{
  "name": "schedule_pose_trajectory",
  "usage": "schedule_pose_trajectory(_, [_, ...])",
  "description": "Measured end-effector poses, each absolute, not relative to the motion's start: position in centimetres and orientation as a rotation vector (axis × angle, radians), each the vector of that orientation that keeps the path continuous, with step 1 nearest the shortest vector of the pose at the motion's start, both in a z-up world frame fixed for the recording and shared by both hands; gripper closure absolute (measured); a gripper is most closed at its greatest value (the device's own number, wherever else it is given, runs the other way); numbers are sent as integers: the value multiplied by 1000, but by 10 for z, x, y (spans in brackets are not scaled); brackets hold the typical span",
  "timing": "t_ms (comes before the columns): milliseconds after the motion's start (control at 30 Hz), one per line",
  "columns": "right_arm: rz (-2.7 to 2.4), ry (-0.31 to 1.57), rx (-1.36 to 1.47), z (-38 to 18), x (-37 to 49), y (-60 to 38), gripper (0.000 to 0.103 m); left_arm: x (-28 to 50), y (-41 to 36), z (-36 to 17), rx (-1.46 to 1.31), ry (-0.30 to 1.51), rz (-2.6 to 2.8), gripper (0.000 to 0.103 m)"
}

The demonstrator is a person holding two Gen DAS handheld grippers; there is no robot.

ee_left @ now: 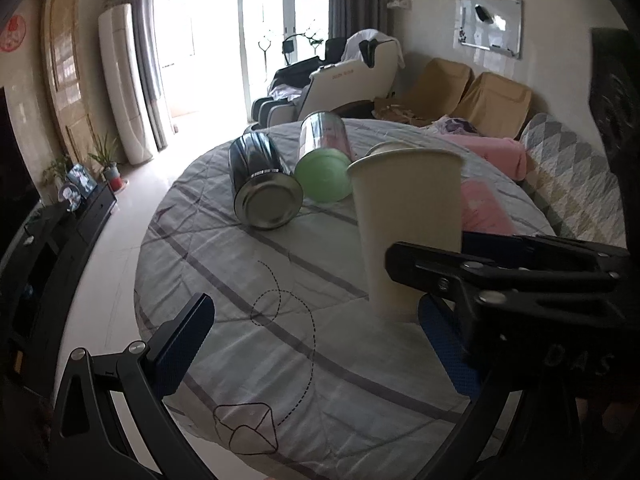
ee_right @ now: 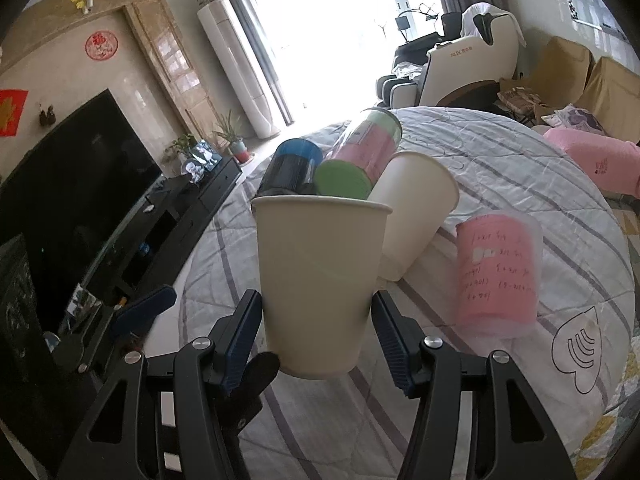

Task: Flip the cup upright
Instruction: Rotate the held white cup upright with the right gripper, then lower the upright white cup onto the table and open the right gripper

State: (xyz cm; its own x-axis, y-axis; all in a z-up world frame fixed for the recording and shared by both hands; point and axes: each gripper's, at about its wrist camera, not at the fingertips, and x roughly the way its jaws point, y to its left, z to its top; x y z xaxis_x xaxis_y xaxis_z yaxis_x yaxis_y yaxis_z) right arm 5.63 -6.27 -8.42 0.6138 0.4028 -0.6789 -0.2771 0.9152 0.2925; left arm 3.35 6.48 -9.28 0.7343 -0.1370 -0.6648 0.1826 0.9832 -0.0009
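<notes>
Between right claw [ee_right: 316, 336] pads, plain unprinted paper cup [ee_right: 320, 280], upright

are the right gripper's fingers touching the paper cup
Touching. The right wrist view shows both fingers of the right gripper pressed against the paper cup.

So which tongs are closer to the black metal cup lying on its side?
Left. The left tongs are open, nearer the black cup; the right tongs grip a paper cup farther back.
</notes>
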Motion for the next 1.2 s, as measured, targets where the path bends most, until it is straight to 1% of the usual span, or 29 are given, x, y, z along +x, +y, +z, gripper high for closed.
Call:
schedule_pose_trajectory(533, [365, 829, 93, -96, 41, -55, 44, 35, 64, -112, 109, 741, -125, 0])
schedule_pose_trajectory(900, [379, 835, 86, -89, 27, -54, 44, 26, 54, -107, 124, 720, -147, 0])
schedule_pose_trajectory(967, [370, 829, 86, -87, 26, -57, 42, 24, 52, -104, 126, 711, -150, 0])
schedule_pose_trajectory(1033, [358, 821, 86, -85, 25, -61, 37, 23, 50, -101, 134, 702, -146, 0])
schedule_pose_trajectory(1200, [343, 807, 89, -77, 23, -72, 36, 21, 43, -95, 159, 683, -137, 0])
